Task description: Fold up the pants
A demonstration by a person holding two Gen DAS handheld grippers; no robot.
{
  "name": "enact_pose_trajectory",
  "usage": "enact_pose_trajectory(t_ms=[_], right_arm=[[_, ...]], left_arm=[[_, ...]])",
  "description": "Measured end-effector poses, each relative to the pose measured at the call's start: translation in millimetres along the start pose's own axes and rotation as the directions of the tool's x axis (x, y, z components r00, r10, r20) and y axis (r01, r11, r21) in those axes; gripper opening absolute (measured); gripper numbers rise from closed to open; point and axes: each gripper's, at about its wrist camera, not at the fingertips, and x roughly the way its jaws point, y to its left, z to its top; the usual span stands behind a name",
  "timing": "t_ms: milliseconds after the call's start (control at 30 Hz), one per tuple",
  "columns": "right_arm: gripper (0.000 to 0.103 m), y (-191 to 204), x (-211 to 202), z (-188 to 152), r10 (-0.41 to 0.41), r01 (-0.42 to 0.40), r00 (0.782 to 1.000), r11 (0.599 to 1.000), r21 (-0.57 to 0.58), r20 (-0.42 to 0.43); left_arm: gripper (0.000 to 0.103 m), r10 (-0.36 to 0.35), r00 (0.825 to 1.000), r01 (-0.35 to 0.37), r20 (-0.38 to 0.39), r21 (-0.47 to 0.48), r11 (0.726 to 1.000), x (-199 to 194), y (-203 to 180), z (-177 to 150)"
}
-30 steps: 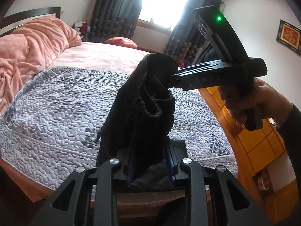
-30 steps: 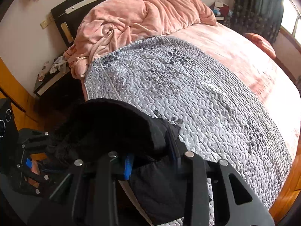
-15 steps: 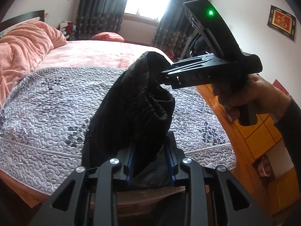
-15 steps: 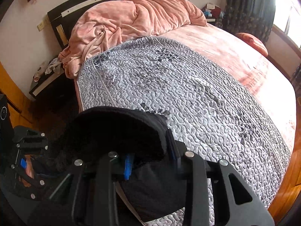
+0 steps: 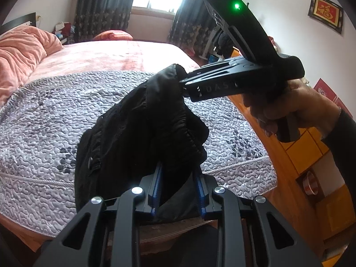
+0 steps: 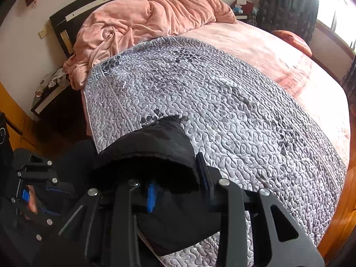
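Black fabric, the pants point(image 5: 142, 129), hangs bunched between my two grippers above the near edge of the bed point(image 6: 289, 57); it does not yet lie flat on the grey quilted cover point(image 6: 222, 102).

Change since a second ago: both of my hands have carried the garment lower and further in over the quilt, and more of the cover now shows beyond the cloth. I read this as the lay-down step: the pants must be spread on the cover before any fold can start.

Left gripper point(image 5: 178, 187): jaws closing, the waistband bundle clamped between the blue pads.

Right gripper point(image 6: 178, 184): closed on a second bunch of the same waistband. In the left wrist view it point(image 5: 184, 84) pinches the upper tip of the cloth, with the hand point(image 5: 287, 109) on its handle.

The garment sags from the right pinch down to the left one. The pink duvet point(image 6: 144, 20) lies well apart, at the headboard end.
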Motion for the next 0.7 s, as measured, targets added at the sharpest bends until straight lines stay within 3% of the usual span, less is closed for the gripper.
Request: enact_pose_trajectory(t_ms=[700], right_arm=[[0.031,-33,15,-39,0.017,-0.017,1.0,0.998,0.055,-0.001]], left_arm=[[0.026,-0.026,0.995,0.028,-0.097,0.017,0.999,51,-21,-10]])
